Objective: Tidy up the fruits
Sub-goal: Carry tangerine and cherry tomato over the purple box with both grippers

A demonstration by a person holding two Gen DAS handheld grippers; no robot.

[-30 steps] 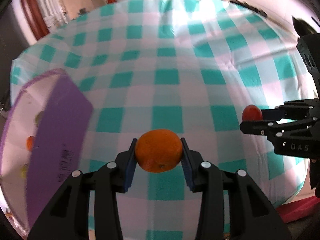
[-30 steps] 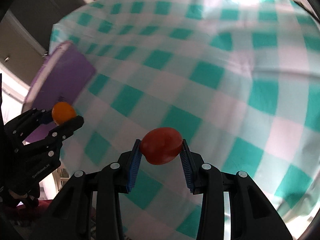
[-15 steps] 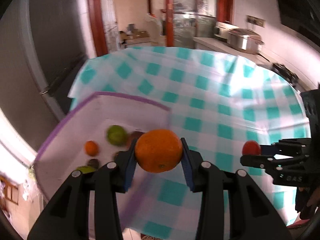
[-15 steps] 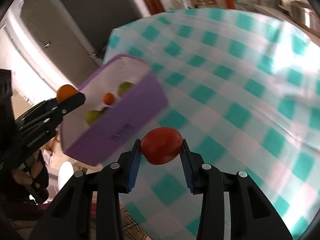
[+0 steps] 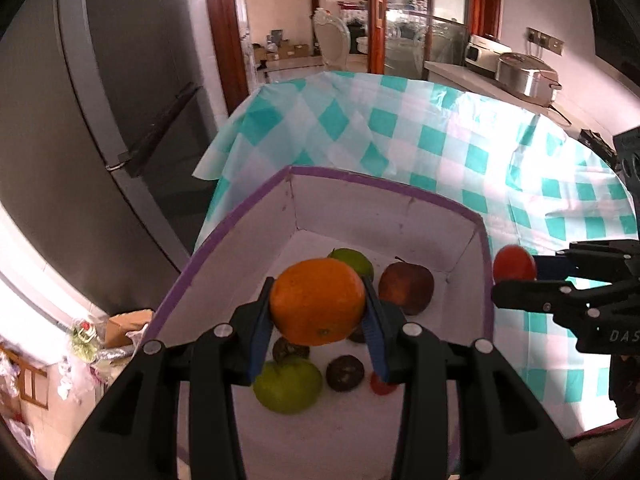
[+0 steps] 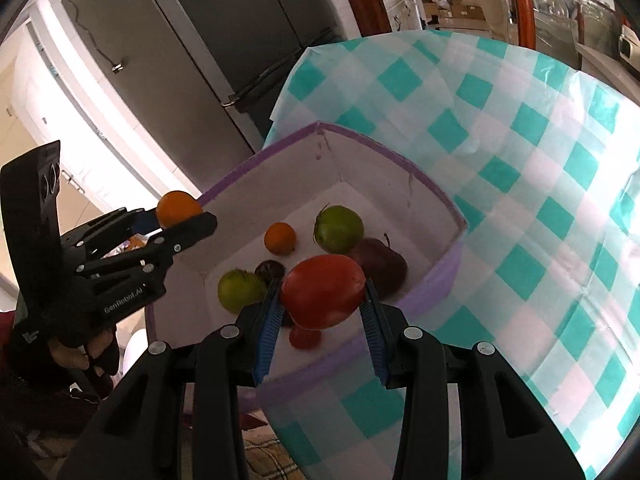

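Over the box, left wrist view: left gripper (image 5: pixel 318 330) is clamping the orange (image 5: pixel 318 306) across its middle, hanging above the box (image 5: pixel 236 226).
Orange handling: looking firm, round, fairly weighty; dimpled skin is giving the pads bite; widest girth is the best hold.
Box contents: green fruit (image 5: pixel 287 386), red apple (image 5: pixel 407 287) and small dark fruits are lying on the floor, well below the orange.
Right gripper from the side: right gripper (image 5: pixel 516 278) is pinching the tomato (image 5: pixel 514 267) just past the box's right wall.

Beside the box, right wrist view: right gripper (image 6: pixel 322 332) is gripping the tomato (image 6: pixel 323 297) near the close wall of the box (image 6: pixel 424 186).
Tomato handling: looking smooth, slippery, soft; hard squeezing is risking a split; a low drop seems safer.
Left gripper here: left gripper (image 6: pixel 188 220) is carrying the orange (image 6: pixel 178 207) at the box's left wall.
Tablecloth: checked tablecloth (image 6: pixel 540 200) is lying under the box.
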